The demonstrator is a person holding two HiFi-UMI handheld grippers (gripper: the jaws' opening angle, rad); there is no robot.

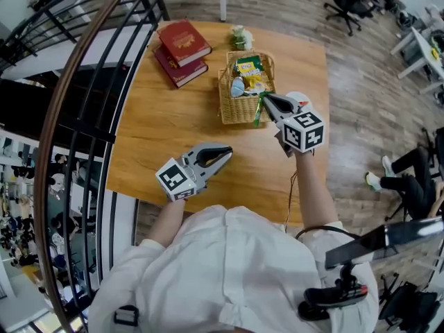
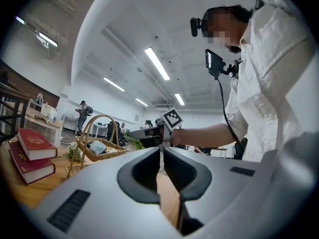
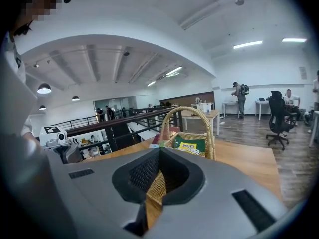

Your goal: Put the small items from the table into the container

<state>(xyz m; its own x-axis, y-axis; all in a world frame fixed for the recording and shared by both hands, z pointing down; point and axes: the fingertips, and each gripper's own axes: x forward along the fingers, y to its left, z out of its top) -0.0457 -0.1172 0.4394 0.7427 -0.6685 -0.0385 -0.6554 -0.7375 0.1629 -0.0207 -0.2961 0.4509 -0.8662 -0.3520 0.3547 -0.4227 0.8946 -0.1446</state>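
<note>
The right gripper (image 1: 264,100), jaws clenched together, hangs at the near rim of a woven wicker basket with a hoop handle (image 1: 239,111). Among the small items inside, a green-and-yellow snack packet (image 1: 248,66) bears print too small to read. The left gripper (image 1: 227,152), likewise closed and empty, points level above the wooden desk (image 1: 159,123). Two red hardback books with gold emblems (image 1: 184,44) lie stacked beyond, near a black railing (image 1: 90,82), in an open-plan office with plank flooring (image 1: 361,89).
</note>
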